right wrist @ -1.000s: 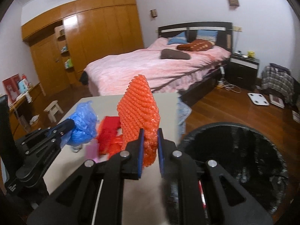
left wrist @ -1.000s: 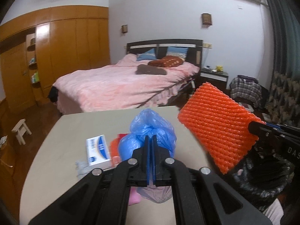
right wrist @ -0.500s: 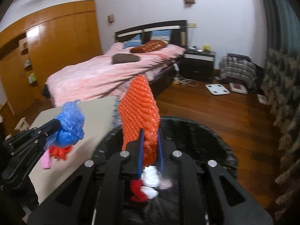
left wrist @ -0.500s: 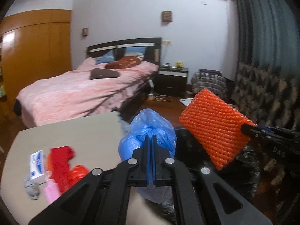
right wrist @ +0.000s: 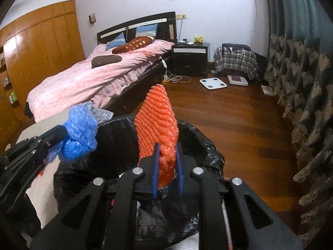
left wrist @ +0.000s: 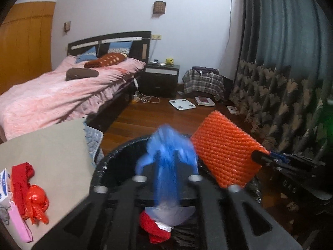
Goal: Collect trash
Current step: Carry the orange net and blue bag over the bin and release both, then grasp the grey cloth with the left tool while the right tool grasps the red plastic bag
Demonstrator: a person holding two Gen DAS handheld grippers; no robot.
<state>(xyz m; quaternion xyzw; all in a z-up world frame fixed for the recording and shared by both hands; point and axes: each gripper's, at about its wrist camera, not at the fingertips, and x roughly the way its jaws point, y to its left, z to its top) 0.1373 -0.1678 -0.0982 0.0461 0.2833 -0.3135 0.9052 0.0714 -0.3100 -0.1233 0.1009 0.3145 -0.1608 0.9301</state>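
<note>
Bin mouth (right wrist: pixel 116 123): open, both claws over it.
Left flank: tabletop (left wrist: pixel 52 145) edge beside the bin, cluttered at the near edge.
Right flank: bare floor (right wrist: pixel 239 125) as far as the curtain (right wrist: pixel 301 83).

I'm in a home bedroom: pink-quilted bed (right wrist: pixel 89 79) with dark headboard (right wrist: pixel 137 26), nightstand (right wrist: pixel 190 61), wooden wardrobe wall (right wrist: pixel 41 41), heavy curtains (right wrist: pixel 299 41), bathroom scale (right wrist: pixel 213 83) on wood floor (right wrist: pixel 229 114).
</note>
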